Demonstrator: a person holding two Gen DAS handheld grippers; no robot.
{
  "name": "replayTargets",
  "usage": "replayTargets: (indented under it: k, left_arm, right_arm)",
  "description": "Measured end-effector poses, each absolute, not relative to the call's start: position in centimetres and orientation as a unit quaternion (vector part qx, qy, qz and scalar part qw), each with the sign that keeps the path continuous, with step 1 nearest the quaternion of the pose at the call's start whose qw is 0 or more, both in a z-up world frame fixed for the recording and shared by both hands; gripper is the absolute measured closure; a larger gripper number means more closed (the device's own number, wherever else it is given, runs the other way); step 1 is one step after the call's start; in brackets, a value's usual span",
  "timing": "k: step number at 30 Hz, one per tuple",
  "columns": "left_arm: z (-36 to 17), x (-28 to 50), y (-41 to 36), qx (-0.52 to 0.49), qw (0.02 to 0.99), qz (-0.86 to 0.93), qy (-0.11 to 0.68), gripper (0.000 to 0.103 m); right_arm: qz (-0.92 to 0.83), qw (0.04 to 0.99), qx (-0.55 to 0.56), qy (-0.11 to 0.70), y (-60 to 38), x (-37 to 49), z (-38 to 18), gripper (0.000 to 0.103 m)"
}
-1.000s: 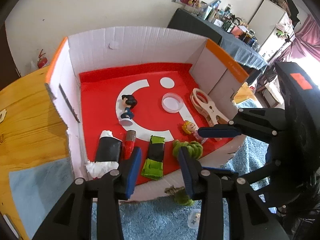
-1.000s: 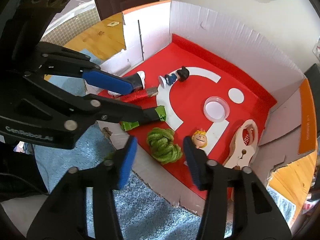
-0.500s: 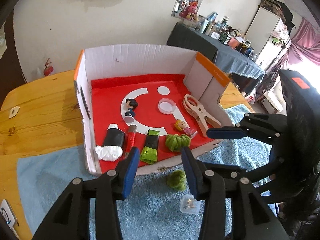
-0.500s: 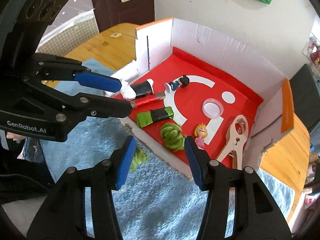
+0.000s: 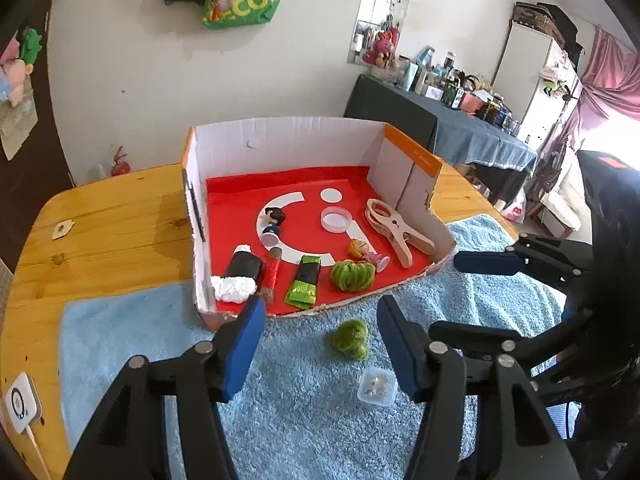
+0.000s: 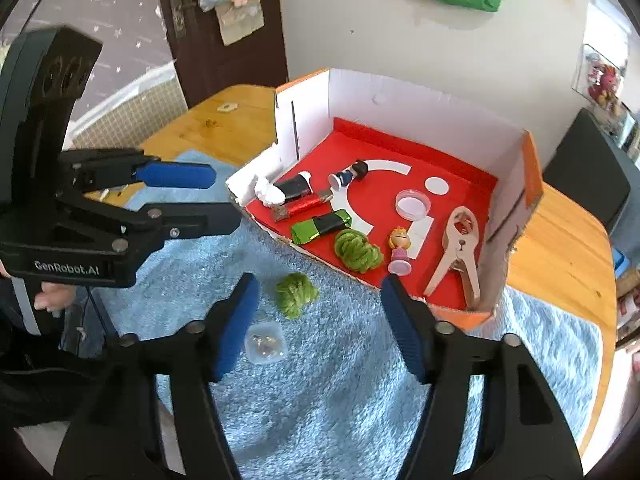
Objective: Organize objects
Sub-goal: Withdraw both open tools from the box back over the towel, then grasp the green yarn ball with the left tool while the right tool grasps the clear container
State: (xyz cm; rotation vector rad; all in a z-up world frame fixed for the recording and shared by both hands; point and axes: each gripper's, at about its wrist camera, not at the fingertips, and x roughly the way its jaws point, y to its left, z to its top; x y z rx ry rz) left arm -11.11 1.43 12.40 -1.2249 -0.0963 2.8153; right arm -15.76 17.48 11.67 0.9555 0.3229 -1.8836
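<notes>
A cardboard box [image 5: 280, 140] [image 6: 420, 108] with a red floor holds a green yarn bundle [image 5: 352, 275] [image 6: 357, 251], a wooden clamp [image 5: 396, 232] [image 6: 458, 256], two small figurines, a clear lid, a green-black packet, a red tube and a black roll. On the blue towel in front lie a green fuzzy ball [image 5: 352, 338] [image 6: 295, 289] and a small clear container [image 5: 377, 386] [image 6: 266, 344]. My left gripper [image 5: 320, 352] is open and empty, above the towel before the ball. My right gripper [image 6: 322, 328] is open and empty, just right of the ball.
The blue towel [image 5: 300, 420] covers the near part of a wooden table [image 5: 112, 224]. A white device [image 5: 20, 404] with a cable sits at the table's left edge. A cluttered dark table [image 5: 440, 120] stands behind on the right.
Both grippers have pulled back and up from the box. The green fuzzy ball and clear container on the towel have come into full view. Both grippers stay open.
</notes>
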Motion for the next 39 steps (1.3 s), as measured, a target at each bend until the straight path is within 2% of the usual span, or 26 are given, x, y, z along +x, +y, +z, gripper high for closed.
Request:
replayTargets:
  k: [5, 13, 20, 22, 39]
  left_arm:
    - [11.7, -9.2, 1.7, -0.395, 0.025, 0.918, -0.034, 0.039]
    - [10.0, -6.5, 1.6, -0.376, -0.012, 0.926, -0.041, 0.030]
    - [8.3, -5.1, 2.1, -0.365, -0.038, 0.930, -0.028, 0.019]
    - [7.9, -4.7, 2.2, -0.363, -0.044, 0.931, -0.028, 0.018]
    - [3.6, -3.2, 2.3, -0.375, -0.083, 0.923, -0.037, 0.017]
  right_arm:
    - [-0.785, 0.467, 0.392, 0.106, 18.8, -14.9, 11.6, 0.033]
    - [-0.815, 0.431, 0.377, 0.088, 20.3, -13.0, 10.8, 0.020]
    - [-0.841, 0.394, 0.365, 0.072, 21.2, -11.6, 9.4, 0.015]
    - [-0.846, 0.385, 0.362, 0.068, 21.4, -11.2, 9.0, 0.013]
    - [-0.860, 0.331, 0.384, 0.062, 21.6, -9.9, 4.0, 0.012]
